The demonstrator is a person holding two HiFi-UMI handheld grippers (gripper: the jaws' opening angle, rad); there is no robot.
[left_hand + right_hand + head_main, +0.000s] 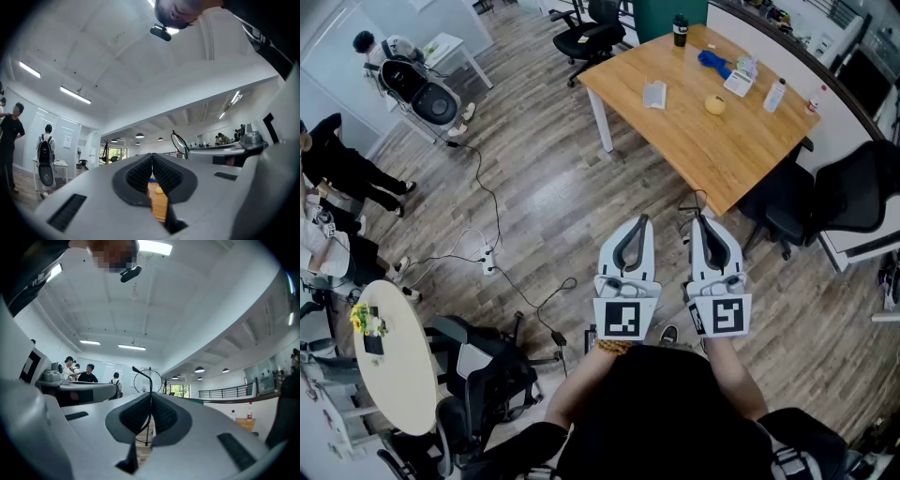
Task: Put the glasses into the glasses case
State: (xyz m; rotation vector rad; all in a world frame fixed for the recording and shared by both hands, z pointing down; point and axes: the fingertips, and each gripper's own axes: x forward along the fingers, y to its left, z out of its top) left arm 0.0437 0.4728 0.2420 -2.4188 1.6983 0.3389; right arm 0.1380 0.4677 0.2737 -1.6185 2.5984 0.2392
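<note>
Head view: the right claw (701,217) nips the wire glasses (692,208) at its tip, the desk (694,141) well ahead; left gripper view: the left claw (151,157) is closed and empty, free to steady the case; right gripper view: the glasses sit clamped dead centre, so carry them gently.

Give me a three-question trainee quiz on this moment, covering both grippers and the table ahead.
1. True or false: the right gripper is shut on the glasses.
2. What is between the jaws of the left gripper? A: the glasses. B: nothing, its jaws are together. C: a bottle.
3. Short answer: what colour is the cup at the far corner of the wooden table?
Key: 1 true; 2 B; 3 black.
</note>
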